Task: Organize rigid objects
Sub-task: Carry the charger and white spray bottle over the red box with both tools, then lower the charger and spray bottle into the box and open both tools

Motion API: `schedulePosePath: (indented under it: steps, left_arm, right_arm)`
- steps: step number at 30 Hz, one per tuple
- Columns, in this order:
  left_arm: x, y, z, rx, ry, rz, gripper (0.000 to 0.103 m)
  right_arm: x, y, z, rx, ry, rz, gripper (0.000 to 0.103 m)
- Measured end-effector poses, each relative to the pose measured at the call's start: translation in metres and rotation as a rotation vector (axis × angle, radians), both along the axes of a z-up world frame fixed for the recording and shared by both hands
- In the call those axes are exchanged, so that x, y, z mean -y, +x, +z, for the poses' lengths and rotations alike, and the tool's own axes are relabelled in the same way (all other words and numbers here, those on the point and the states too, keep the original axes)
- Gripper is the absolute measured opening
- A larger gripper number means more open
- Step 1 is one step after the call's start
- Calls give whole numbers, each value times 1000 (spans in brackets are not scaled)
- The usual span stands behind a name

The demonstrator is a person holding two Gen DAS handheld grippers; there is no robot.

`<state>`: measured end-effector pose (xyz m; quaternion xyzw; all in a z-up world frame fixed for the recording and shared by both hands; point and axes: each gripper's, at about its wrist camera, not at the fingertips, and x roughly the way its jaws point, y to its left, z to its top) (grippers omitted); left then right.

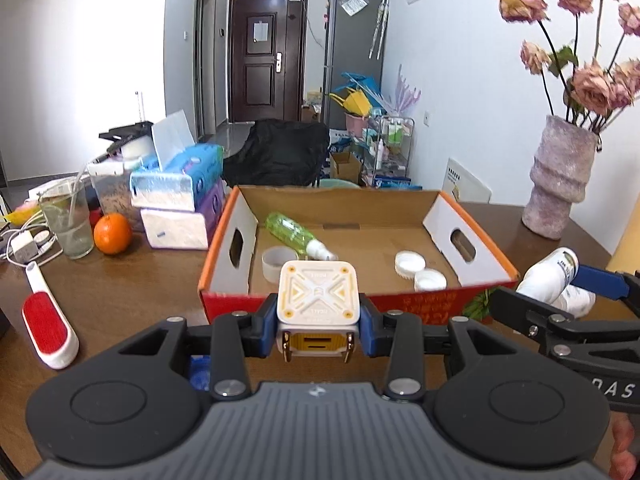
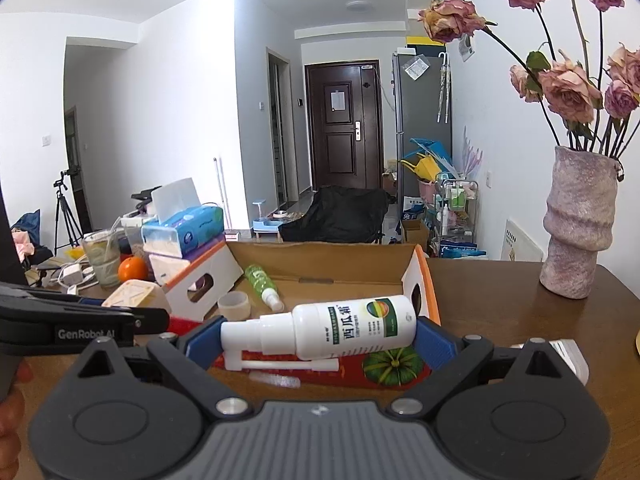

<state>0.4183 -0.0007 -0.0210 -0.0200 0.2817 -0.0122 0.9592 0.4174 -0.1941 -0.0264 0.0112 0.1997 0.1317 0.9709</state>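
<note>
Two loads: my left gripper [image 1: 318, 332] clamps a white-and-yellow cube plug adapter [image 1: 317, 299], my right gripper [image 2: 320, 340] a white spray bottle [image 2: 340, 328]; I'd clear the open cardboard box [image 1: 472, 292] rim before releasing.

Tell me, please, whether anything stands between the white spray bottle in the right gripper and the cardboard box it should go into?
Only the box's own red front wall: the white spray bottle, clamped sideways in the right gripper, is just short of it. The cardboard box is open-topped, with bare floor between the green bottle and the white caps.
</note>
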Motion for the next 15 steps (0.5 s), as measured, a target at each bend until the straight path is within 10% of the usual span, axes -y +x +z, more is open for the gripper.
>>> schedulePosePath:
  steps: [15]
  left_arm:
    - [-10, 58, 21, -11, 15, 92, 39]
  right_arm:
    - [-4, 62, 17, -27, 26, -46, 98]
